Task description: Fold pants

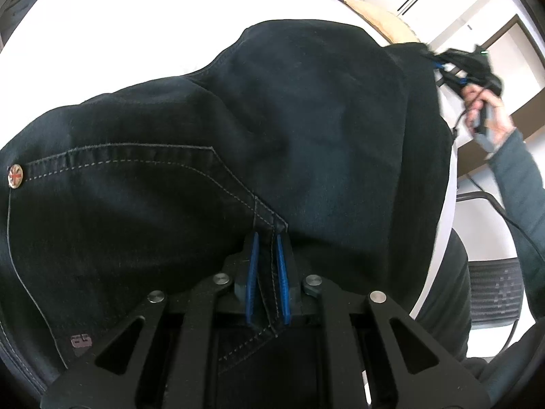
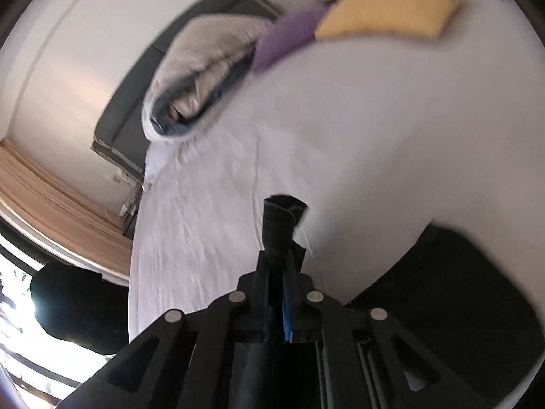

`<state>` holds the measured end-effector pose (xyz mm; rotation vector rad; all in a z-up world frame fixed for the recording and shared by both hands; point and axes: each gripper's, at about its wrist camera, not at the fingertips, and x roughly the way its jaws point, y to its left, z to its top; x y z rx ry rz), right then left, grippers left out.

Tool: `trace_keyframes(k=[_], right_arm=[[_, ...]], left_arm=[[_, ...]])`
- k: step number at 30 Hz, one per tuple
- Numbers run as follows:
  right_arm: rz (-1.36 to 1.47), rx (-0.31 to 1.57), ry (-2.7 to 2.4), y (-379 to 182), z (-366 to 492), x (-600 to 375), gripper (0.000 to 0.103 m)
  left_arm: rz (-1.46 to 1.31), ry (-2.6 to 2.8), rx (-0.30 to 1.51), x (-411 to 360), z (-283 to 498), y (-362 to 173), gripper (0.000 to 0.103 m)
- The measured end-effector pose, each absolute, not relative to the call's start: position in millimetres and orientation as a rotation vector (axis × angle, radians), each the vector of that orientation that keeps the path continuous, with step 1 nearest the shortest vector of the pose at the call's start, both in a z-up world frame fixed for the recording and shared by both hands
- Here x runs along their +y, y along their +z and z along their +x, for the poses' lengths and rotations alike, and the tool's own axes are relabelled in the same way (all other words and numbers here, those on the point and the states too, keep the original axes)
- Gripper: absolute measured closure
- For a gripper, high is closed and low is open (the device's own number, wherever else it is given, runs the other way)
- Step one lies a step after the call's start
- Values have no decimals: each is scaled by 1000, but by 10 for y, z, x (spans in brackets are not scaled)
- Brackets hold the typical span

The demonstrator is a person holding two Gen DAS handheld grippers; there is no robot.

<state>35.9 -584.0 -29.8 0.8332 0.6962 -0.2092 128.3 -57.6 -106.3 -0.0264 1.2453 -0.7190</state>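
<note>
We see dark pants [image 1: 272, 129] spread over a white bed [image 1: 136, 34]. Our left gripper [image 1: 267, 238] has its blue pads clamped on a stitched seam at the near edge. Our right gripper [image 2: 277, 255] is pinched tight on a bunched end of the fabric, lifted above the sheet, with yellow [image 2: 391, 10] and purple pillows [image 2: 289, 37] behind

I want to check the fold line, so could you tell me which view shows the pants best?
The left wrist view: the dark pants fill it, with seams, pocket stitching and a metal button visible. The right wrist view shows only a pinched, blurred bit of them and a dark mass at the lower right.
</note>
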Motion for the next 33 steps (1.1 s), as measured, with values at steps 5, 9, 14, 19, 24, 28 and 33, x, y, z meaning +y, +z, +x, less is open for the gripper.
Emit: trace_keyframes(k=[5,9,14,19,24,28,33], right_arm=[[862,643,-269,340,-101,-5910,96],[868,646,-462,359,-673,-6079,81],[1062,668,-723,-277,-1551,-6391,62],[1177,614,-524,-685,-1802,-6296,61],[1170,598,-394,-771,-1519,-6285,61],[1038,573,-319,-582,-1217,-6488,49],[790,806,-206,-627,-723,-6684,42]], left_arm=[[-19,-717,1246,-618,1263,-1067,92],[-34,-716,1251,-613,1259,-1077,92],[-22,-718,1251,-603,1246,-1051,92],[-9,-705,1252,-641,1239,-1029,92],[2,-698,1250,-691,1214,-1013,92],[-5,-701,1245,-695,1190,-1029,92],[-2,-702,1244,-680,1192,-1029,92]])
